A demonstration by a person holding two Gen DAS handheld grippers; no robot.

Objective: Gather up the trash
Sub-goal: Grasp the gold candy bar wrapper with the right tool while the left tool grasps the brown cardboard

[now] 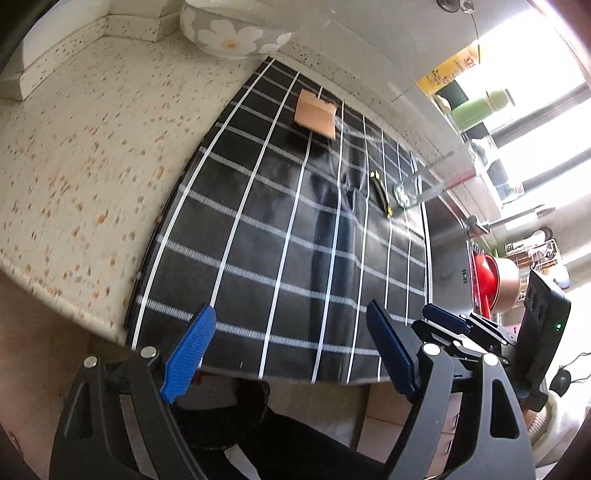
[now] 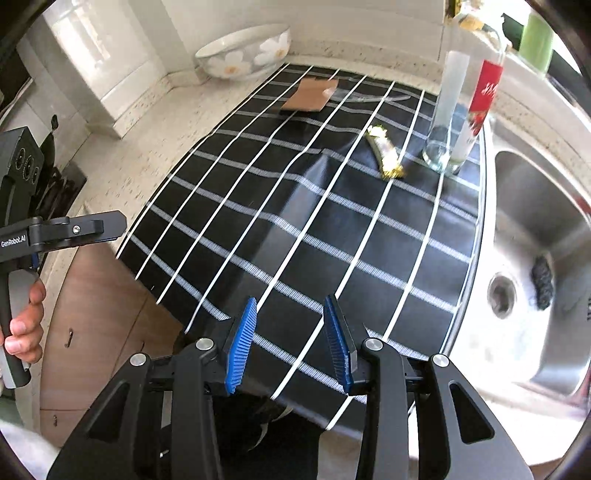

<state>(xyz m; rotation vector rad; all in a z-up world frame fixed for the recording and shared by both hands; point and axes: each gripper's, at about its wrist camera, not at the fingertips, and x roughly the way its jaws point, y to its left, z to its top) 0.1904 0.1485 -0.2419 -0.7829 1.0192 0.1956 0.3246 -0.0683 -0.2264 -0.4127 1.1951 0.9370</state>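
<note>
A black cloth with white grid lines (image 1: 288,229) (image 2: 303,206) covers the counter. On it lie a brown cardboard piece (image 1: 316,114) (image 2: 310,95) at the far side, a gold and black wrapper (image 1: 380,192) (image 2: 385,152), and an empty clear glass bottle with a red label (image 2: 461,110) standing near the sink. My left gripper (image 1: 291,345) is open and empty over the cloth's near edge. My right gripper (image 2: 290,338) is open and empty over the near edge too. The right gripper also shows in the left wrist view (image 1: 461,325).
A floral bowl (image 1: 236,27) (image 2: 245,51) stands at the back on the speckled counter (image 1: 85,147). A steel sink (image 2: 535,258) lies right of the cloth, with a dark scrubber (image 2: 542,282) in it. A red pot (image 1: 491,280) and a green bottle (image 1: 476,107) are farther right.
</note>
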